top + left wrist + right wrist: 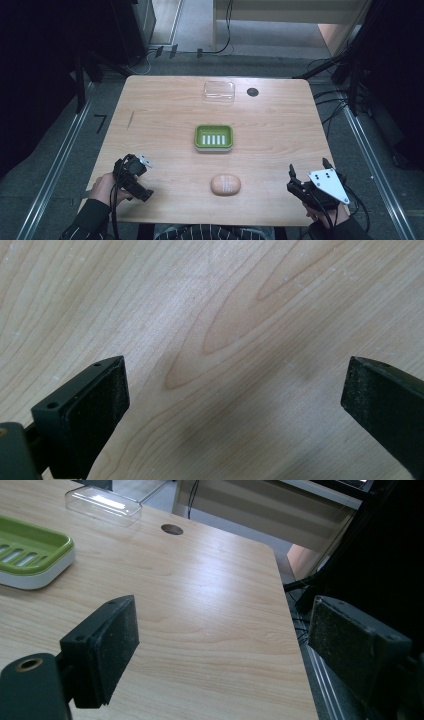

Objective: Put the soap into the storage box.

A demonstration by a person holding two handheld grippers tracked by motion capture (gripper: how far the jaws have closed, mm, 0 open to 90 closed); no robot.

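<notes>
**Soap bar untouched near the front edge; both grippers released**

The soap (225, 184) lies flat on the desk (165, 100), near the middle of the front edge, between your two grippers and well apart from each. The green dish (214, 138) sits at the desk's centre, just behind the soap. The clear lid (219, 91) rests near the back edge, beside a dark hole (252, 92).

Your left gripper (134, 176) rests near the front left corner, jaws spread wide over bare wood and holding nothing. Your right gripper (306, 180) hangs at the front right corner, jaws likewise spread and empty.

Handling assessment: the soap looks like a smooth, rounded oval, so judge it stiff, fairly light and liable to slip. Its curved flanks could squirt out of flat pads under a hard squeeze. Take it across the short width, pads square on the two long sides at mid-length, low enough to sit below the widest bulge. Close gently. The dish looks light and may slide if bumped.
</notes>
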